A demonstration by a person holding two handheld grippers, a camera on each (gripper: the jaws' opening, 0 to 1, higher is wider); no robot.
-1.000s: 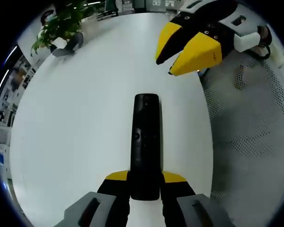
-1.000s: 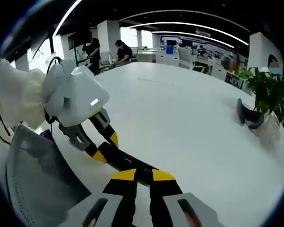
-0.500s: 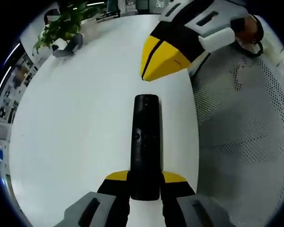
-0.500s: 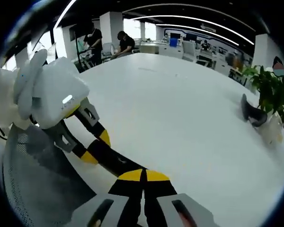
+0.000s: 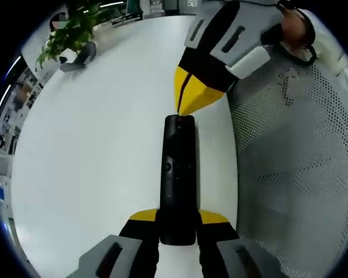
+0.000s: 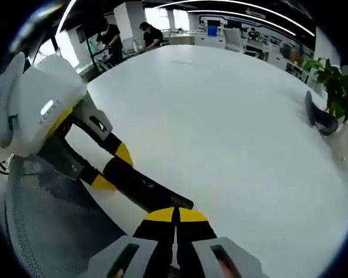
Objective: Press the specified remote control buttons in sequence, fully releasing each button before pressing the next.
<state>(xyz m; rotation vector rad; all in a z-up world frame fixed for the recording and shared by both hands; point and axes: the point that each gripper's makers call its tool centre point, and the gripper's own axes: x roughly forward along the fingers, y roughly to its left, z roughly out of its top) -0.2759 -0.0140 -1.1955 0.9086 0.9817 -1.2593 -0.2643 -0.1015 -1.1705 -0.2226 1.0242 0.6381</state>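
Clamping the remote (image 5: 178, 174), left gripper (image 5: 177, 223); closed right gripper (image 5: 188, 104) touches its tip.

Black remote control (image 5: 178, 174) (long, slim) lies flat on white table (image 5: 93, 145).

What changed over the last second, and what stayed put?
The right tool closed its jaws and came down until its yellow tips reached the far end of the black remote control. The left tool stayed clamped on the remote's near end. The white table and potted plant are unchanged.
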